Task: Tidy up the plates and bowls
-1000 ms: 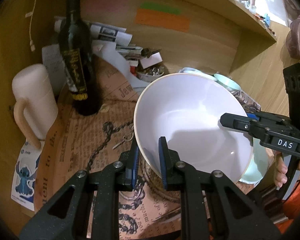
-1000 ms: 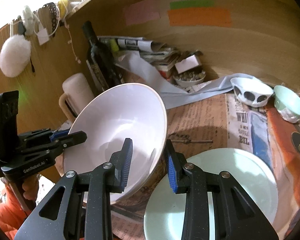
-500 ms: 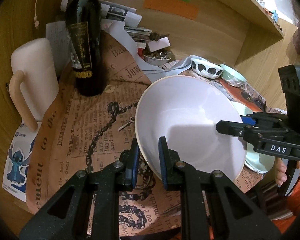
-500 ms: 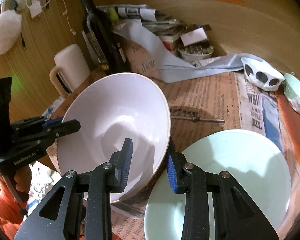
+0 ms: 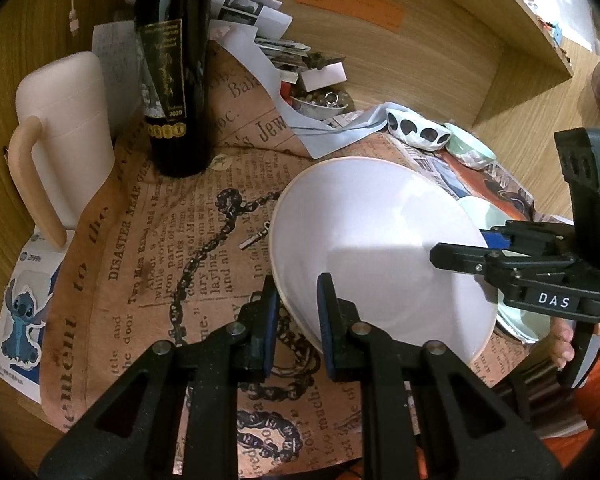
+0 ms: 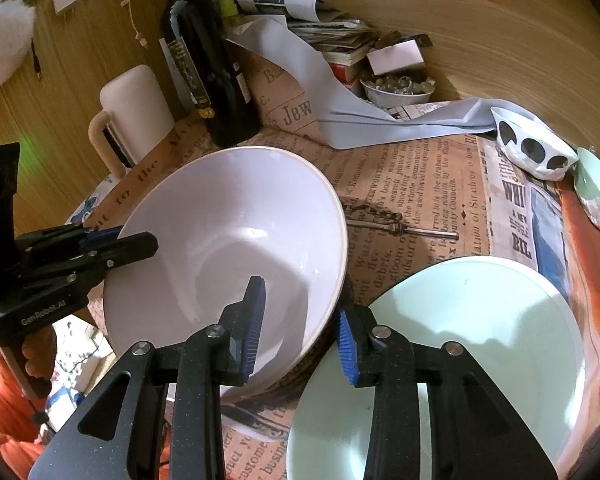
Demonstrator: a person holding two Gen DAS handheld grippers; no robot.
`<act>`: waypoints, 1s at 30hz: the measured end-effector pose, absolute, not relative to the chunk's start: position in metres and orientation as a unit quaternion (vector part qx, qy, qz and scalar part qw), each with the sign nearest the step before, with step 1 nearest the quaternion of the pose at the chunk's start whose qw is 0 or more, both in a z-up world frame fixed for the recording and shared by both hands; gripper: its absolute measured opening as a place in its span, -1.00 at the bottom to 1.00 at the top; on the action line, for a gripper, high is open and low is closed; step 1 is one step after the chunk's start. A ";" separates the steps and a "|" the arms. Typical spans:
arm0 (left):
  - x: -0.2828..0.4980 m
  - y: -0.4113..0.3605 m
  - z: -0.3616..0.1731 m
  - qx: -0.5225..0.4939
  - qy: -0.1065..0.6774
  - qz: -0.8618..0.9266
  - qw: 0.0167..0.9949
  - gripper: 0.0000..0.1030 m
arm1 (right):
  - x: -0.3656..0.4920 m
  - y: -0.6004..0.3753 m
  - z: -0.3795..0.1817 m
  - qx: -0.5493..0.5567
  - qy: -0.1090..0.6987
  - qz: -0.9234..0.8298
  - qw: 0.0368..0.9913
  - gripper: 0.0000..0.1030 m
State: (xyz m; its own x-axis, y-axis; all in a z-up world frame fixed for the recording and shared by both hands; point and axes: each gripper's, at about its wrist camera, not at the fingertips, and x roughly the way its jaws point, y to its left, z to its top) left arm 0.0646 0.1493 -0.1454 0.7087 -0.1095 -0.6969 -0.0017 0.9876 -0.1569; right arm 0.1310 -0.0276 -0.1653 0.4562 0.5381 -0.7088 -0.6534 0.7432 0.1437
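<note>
The smooth, round white bowl (image 5: 380,264) sat on the newspaper-covered worktop (image 5: 148,264). The left gripper (image 5: 298,312) was clamped on its rim; the right gripper (image 6: 300,320) straddled the opposite rim, jaws just opening, pads apart.

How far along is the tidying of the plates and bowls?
Nothing looks stacked yet. In hand: the big white bowl, clamped at its rim by the left tool; the right tool has just been opening around the opposite rim. Left: green plate, spotted bowl, small green bowl.
</note>
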 end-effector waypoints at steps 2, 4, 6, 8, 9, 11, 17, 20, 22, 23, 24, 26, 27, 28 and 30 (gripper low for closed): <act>0.065 0.151 -0.146 -0.079 0.381 -0.032 0.921 -0.65 | 0.131 -0.028 -0.166 -0.075 0.385 0.351 0.850 -0.38; 0.065 0.151 -0.146 -0.077 0.381 -0.031 0.921 -0.65 | 0.132 -0.028 -0.166 -0.074 0.387 0.351 0.849 -0.38; 0.065 0.149 -0.146 -0.074 0.380 -0.028 0.922 -0.64 | 0.133 -0.030 -0.166 -0.065 0.389 0.352 0.849 -0.36; 0.065 0.147 -0.144 -0.065 0.376 -0.020 0.924 -0.61 | 0.132 -0.032 -0.163 -0.063 0.385 0.349 0.852 -0.32; 0.064 0.147 -0.142 -0.061 0.371 -0.013 0.926 -0.56 | 0.132 -0.034 -0.162 -0.061 0.381 0.347 0.854 -0.30; 0.063 0.148 -0.137 -0.055 0.363 -0.001 0.930 -0.42 | 0.129 -0.040 -0.156 -0.053 0.365 0.345 0.863 -0.10; 0.052 0.154 -0.108 -0.051 0.323 0.027 0.945 0.13 | 0.120 -0.064 -0.131 -0.036 0.312 0.336 0.888 0.10; 0.051 0.154 -0.090 -0.062 0.304 0.027 0.950 0.25 | 0.121 -0.082 -0.119 -0.022 0.292 0.327 0.899 0.15; 0.051 0.151 -0.078 -0.065 0.289 0.026 0.955 0.33 | 0.122 -0.096 -0.111 -0.012 0.277 0.317 0.907 0.21; 0.052 0.149 -0.075 -0.063 0.284 0.026 0.956 0.35 | 0.122 -0.104 -0.106 -0.007 0.269 0.311 0.911 0.23; 0.054 0.144 -0.068 -0.057 0.276 0.026 0.959 0.39 | 0.124 -0.110 -0.102 -0.003 0.263 0.307 0.915 0.23; 0.060 0.135 -0.060 -0.047 0.266 0.025 0.963 0.45 | 0.126 -0.125 -0.092 0.002 0.246 0.293 0.924 0.25; 0.063 0.132 -0.058 -0.044 0.263 0.023 0.964 0.52 | 0.126 -0.131 -0.089 0.003 0.241 0.288 0.927 0.26; 0.068 0.126 -0.052 -0.042 0.258 0.017 0.965 0.59 | 0.127 -0.137 -0.085 0.006 0.234 0.282 0.930 0.27; 0.074 0.118 -0.046 -0.044 0.253 0.004 0.966 0.66 | 0.130 -0.148 -0.077 0.010 0.219 0.272 0.937 0.28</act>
State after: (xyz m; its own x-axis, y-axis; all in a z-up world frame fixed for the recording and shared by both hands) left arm 0.0738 0.1181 -0.0462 0.8715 -0.0155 -0.4901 -0.0292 0.9961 -0.0834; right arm 0.1296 -0.1484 -0.0767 0.7563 0.5135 -0.4054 -0.5043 0.8523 0.1387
